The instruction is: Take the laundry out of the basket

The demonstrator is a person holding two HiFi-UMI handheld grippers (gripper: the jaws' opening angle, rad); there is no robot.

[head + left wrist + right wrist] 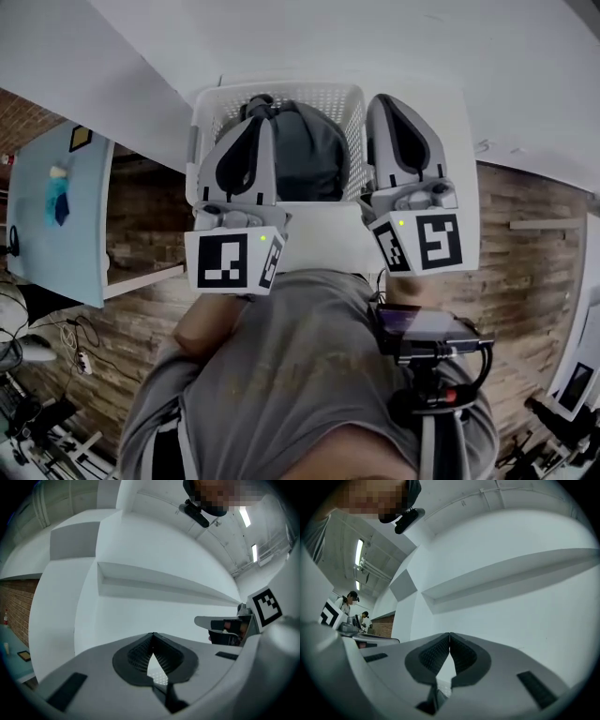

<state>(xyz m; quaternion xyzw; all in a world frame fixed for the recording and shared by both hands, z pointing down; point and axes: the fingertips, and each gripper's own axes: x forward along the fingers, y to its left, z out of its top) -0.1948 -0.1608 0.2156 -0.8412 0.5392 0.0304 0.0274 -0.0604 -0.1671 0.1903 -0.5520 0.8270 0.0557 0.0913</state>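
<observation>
Head view: we haven't grasped yet; left hand-held gripper (262, 120) and right hand-held gripper (381, 105), pressed together and empty, must spread for the laundry (314, 150) in the basket (202, 105).

One white basket (208, 105) is sitting ahead, holding one dark laundry bundle (314, 155). Two tongs are showing: the left tongs (265, 101) and the right tongs (382, 101). Two marker cubes are riding on them: the left cube (225, 261) and the right cube (427, 242). Two distant people (349, 602) are standing in the right gripper view.
</observation>
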